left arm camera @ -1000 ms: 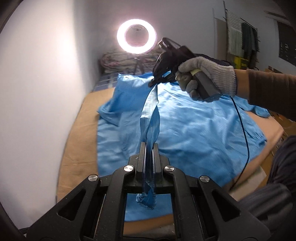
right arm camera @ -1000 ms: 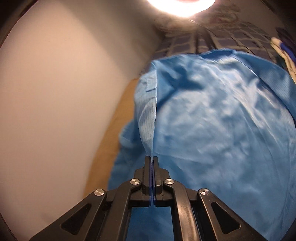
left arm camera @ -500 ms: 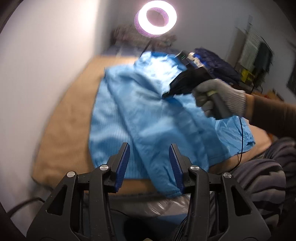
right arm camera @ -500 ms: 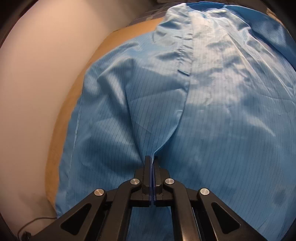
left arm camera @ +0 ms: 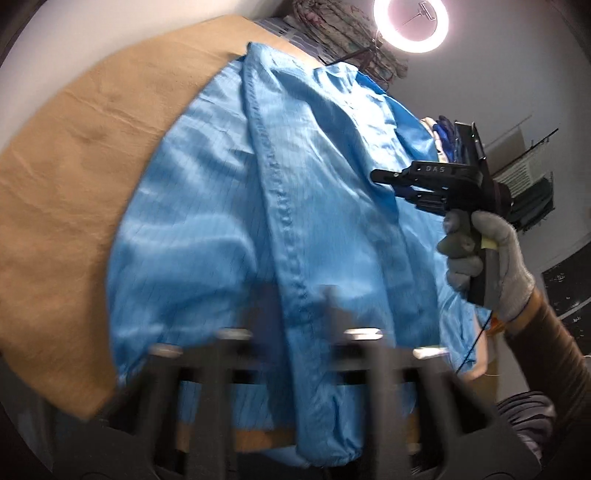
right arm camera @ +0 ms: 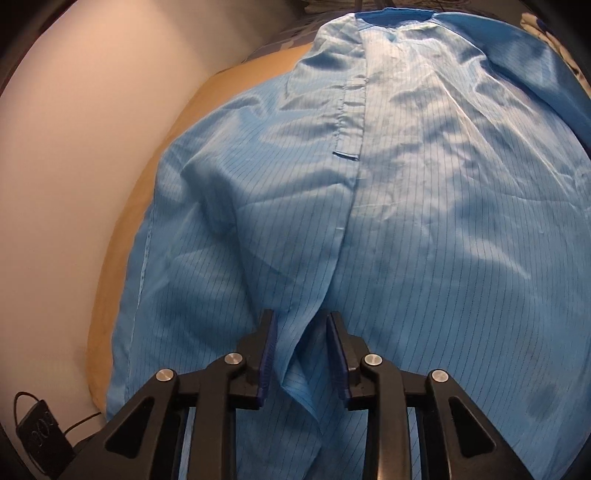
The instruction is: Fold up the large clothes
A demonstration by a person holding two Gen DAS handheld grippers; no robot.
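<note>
Here's the blue pinstriped garment (right arm camera: 443,221), spread flat across the tan bed cover (left arm camera: 74,184), taking up most of it and spilling over the cover's near edge. A broad strip of bare tan shows along the garment's far side, next to the white wall (right arm camera: 74,147).

Look at the right gripper (right arm camera: 301,332): its jaws have just been opening and now stand narrowly apart. A loose fold of blue cloth lies between the blue pads (right arm camera: 267,354), which are not pressing on it. That's over the middle of the cover, right on the garment's front opening. A grey-gloved hand (left arm camera: 487,258) grips its handle, brown sleeve behind.

The left gripper (left arm camera: 299,306) is a smear of motion low over the cover's near edge, claw closed down. The long stitched seam (left arm camera: 273,192) runs straight toward its fingers, but whether any cloth is pinched I cannot tell through the blur.

Beyond the cover's far end glows a ring light (left arm camera: 410,22). Below the cover's near corner sits a small black device (right arm camera: 40,432) on a cable.
</note>
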